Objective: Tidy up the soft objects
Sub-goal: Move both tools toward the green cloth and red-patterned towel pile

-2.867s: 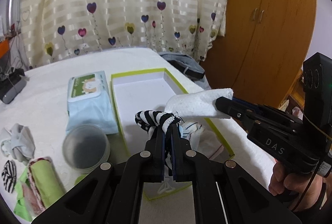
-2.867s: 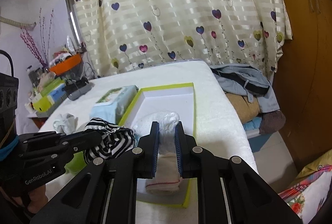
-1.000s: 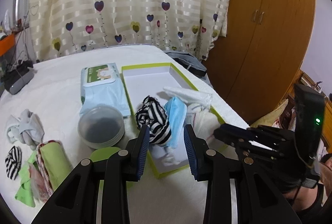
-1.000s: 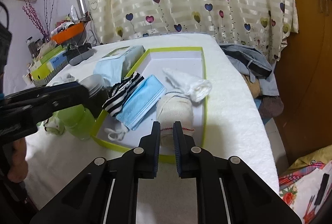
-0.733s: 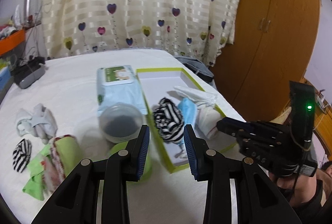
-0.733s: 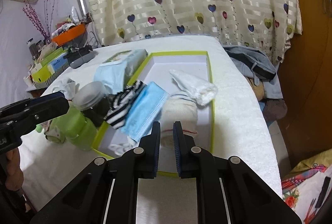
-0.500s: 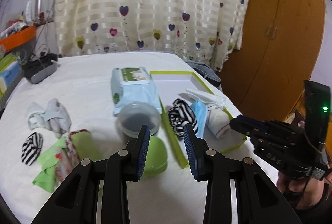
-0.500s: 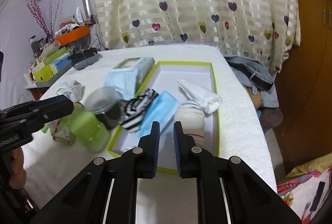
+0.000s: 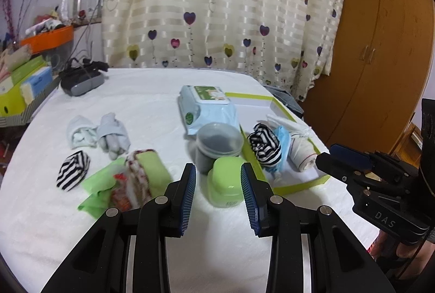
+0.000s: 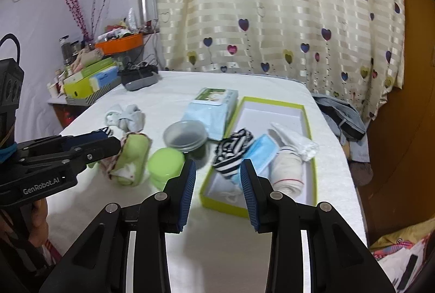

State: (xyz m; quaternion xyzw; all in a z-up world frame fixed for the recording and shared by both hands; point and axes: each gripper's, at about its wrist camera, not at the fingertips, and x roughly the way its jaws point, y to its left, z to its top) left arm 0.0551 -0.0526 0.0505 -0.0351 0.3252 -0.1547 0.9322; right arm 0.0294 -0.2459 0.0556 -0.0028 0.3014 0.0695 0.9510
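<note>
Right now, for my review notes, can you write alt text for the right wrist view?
The right tool, jaws opening and empty, hangs over a white-covered table before a green-rimmed box holding a striped sock, a blue face mask and a rolled white cloth. The left tool reaches toward a green rolled cloth.

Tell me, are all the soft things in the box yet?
Not yet. Done: a striped sock, a blue mask and two white rolls lie in the box. In hand: nothing; the left gripper is open and empty, the right gripper is opening, empty. Left on the bed: grey socks, a striped sock, a green cloth.
</note>
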